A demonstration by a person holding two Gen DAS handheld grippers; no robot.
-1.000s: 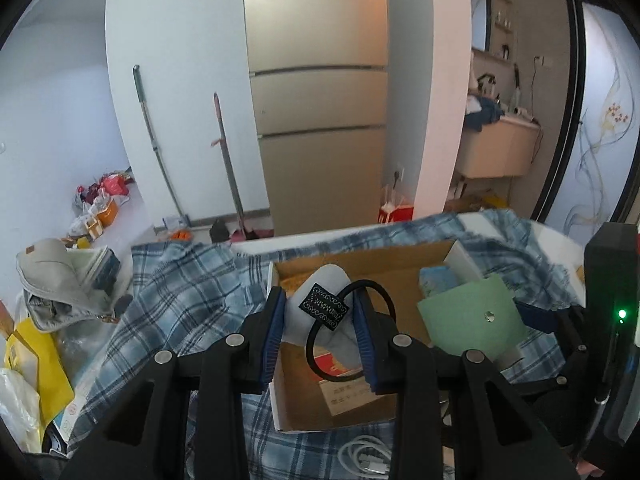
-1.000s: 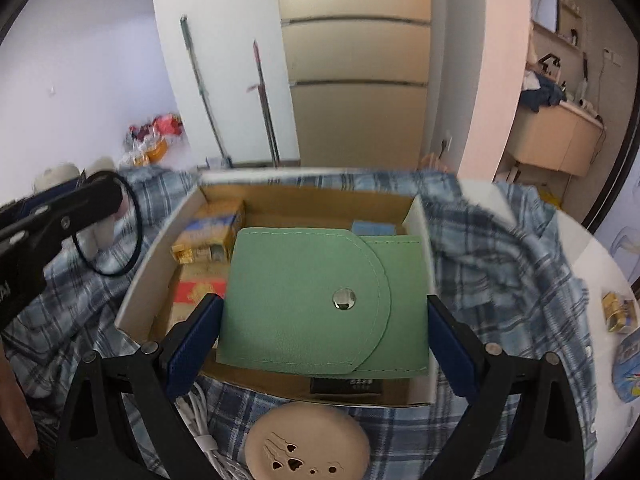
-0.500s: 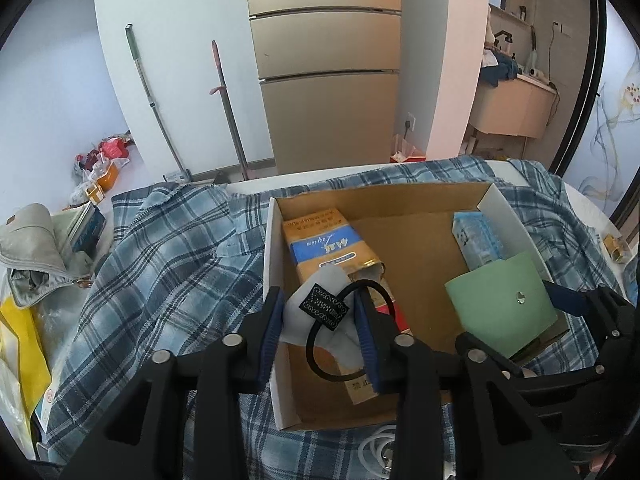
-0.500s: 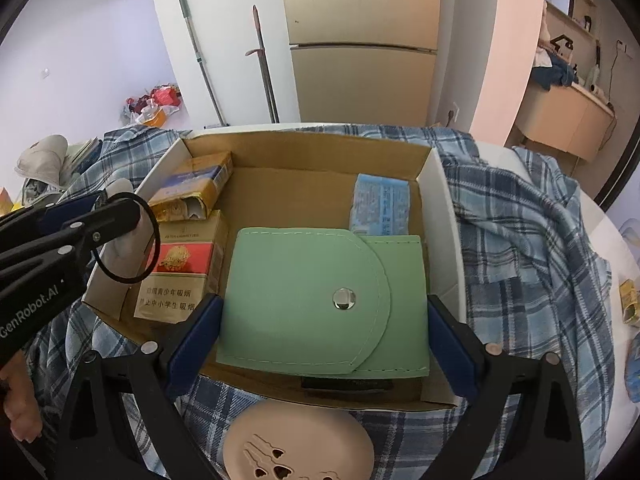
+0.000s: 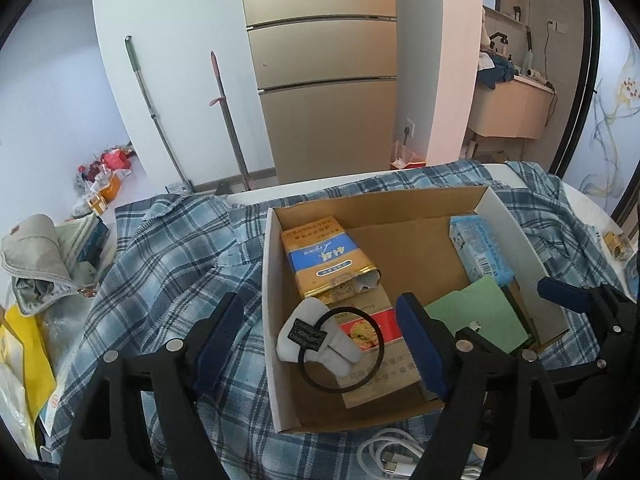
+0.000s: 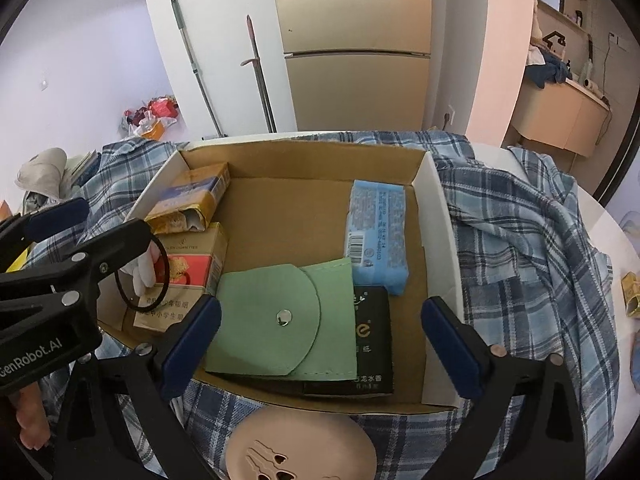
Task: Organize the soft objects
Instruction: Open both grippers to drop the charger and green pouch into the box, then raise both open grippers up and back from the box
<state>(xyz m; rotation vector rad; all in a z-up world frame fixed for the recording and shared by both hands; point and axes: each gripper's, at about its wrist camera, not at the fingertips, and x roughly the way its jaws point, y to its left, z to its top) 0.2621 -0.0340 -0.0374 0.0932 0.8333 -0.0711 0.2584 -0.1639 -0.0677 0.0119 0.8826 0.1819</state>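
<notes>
The green pouch lies flat in a cardboard box that sits on a blue plaid cloth spread over a white table, with a gold fridge and two leaning poles behind. The right gripper hovers over the box's near edge, jaws wide, and the pouch rests between and just beyond them, partly covering a black packet. It is pale green with a rounded flap and a metal snap. The left gripper is wide open too; a white fabric piece with a black hair tie lies between its jaws on a red pack.
</notes>
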